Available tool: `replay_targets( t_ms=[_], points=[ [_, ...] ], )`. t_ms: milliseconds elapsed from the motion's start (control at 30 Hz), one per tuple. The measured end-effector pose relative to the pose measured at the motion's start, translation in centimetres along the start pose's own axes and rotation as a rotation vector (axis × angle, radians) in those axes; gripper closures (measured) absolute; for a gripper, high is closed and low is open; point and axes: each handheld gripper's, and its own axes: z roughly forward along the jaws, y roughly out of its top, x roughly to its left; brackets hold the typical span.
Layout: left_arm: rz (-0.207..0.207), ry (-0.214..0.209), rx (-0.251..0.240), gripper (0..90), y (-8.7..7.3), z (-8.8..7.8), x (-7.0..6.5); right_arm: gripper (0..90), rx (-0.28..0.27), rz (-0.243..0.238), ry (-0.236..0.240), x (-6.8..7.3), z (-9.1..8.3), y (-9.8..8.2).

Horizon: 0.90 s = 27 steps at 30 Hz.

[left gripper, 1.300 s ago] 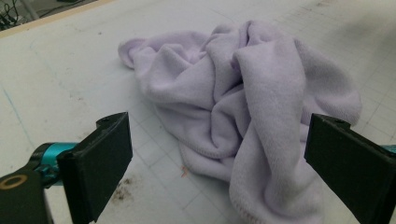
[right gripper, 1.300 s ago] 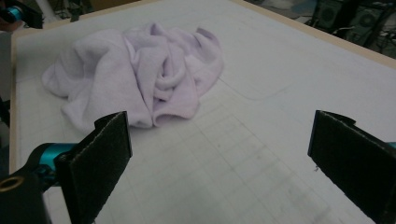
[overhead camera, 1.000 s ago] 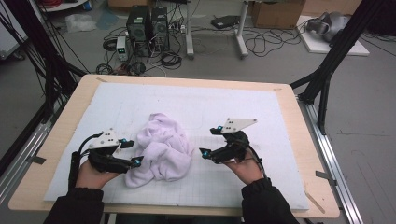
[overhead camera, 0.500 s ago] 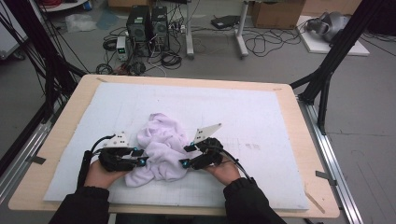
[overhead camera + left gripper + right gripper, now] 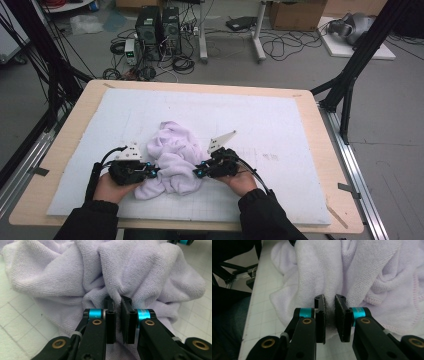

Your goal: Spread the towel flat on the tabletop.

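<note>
While I hold both tools low at the near edge of the white gridded mat (image 5: 280, 120), each claw has just been closing and is now clamped on a fold of the lilac towel (image 5: 172, 157). Nearest me, my left gripper (image 5: 118, 315) pinches a ridge of terry cloth between its pads. My right gripper (image 5: 330, 315) bites a thicker fold on the opposite side. Between them, the towel lies crumpled in a heap near the mat's front middle. I judge it soft, light and floppy; gripping hemmed corners would control it better than bunched folds.
</note>
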Motion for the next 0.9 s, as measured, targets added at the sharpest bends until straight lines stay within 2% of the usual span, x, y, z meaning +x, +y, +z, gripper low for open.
replay_targets(
  t_ms=[133, 233, 267, 300, 367, 400, 467, 500, 567, 633, 733, 767, 833, 867, 900],
  points=[
    [0.007, 0.001, -0.020, 83.5, 0.7, -0.7, -0.8, 81.1, -0.040, -0.014, -0.014, 0.5, -2.0, 0.3],
    [-0.004, -0.013, -0.034, 83.7, 1.2, -1.3, -1.3, 81.1, -0.059, -0.030, -0.026, 1.2, -3.9, 0.2],
    [0.008, -0.020, -0.044, 83.7, 1.7, -1.9, -1.9, 81.1, -0.062, -0.036, -0.030, 1.5, -4.5, 0.2],
    [0.008, -0.020, -0.044, 83.8, 1.7, -1.9, -1.9, 81.2, -0.064, -0.043, -0.037, 1.8, -5.1, 0.1],
    [0.041, -0.036, -0.055, 83.9, 2.5, -2.5, -3.2, 81.2, -0.066, -0.057, -0.047, 2.5, -6.3, -0.1],
    [0.041, -0.036, -0.055, 83.9, 2.5, -2.5, -3.2, 81.2, -0.062, -0.064, -0.051, 2.9, -6.8, -0.1],
    [0.056, -0.048, -0.056, 83.9, 2.9, -2.6, -4.1, 81.2, -0.053, -0.076, -0.067, 3.6, -7.6, -0.4],
    [0.076, -0.058, -0.056, 83.9, 3.2, -2.6, -5.1, 81.3, -0.049, -0.081, -0.069, 3.9, -8.0, -0.6],
    [0.084, -0.064, -0.056, 83.9, 3.3, -2.5, -5.5, 81.3, -0.050, -0.079, -0.068, 4.5, -8.8, -1.2],
    [0.104, -0.074, -0.046, 83.9, 3.3, -2.1, -6.2, 81.3, -0.053, -0.071, -0.059, 4.7, -9.0, -1.7],
    [0.095, -0.082, -0.010, 82.2, 2.8, -0.8, -6.5, 81.3, -0.016, -0.047, -0.054, 5.1, -8.6, -3.6],
    [0.095, -0.082, -0.010, 79.1, 2.8, -0.8, -6.5, 80.6, -0.005, -0.033, -0.047, 4.9, -8.2, -4.1],
    [0.068, -0.077, 0.002, 65.3, 2.5, -0.6, -6.1, 73.6, 0.037, -0.015, -0.029, 4.6, -7.2, -4.8],
    [0.068, -0.077, 0.002, 60.1, 2.5, -0.6, -6.1, 66.0, 0.035, 0.006, -0.013, 4.4, -7.0, -5.0],
    [0.058, -0.076, -0.006, 57.8, 2.5, -0.9, -5.9, 62.5, 0.021, 0.026, -0.006, 4.2, -7.1, -5.0]
  ],
)
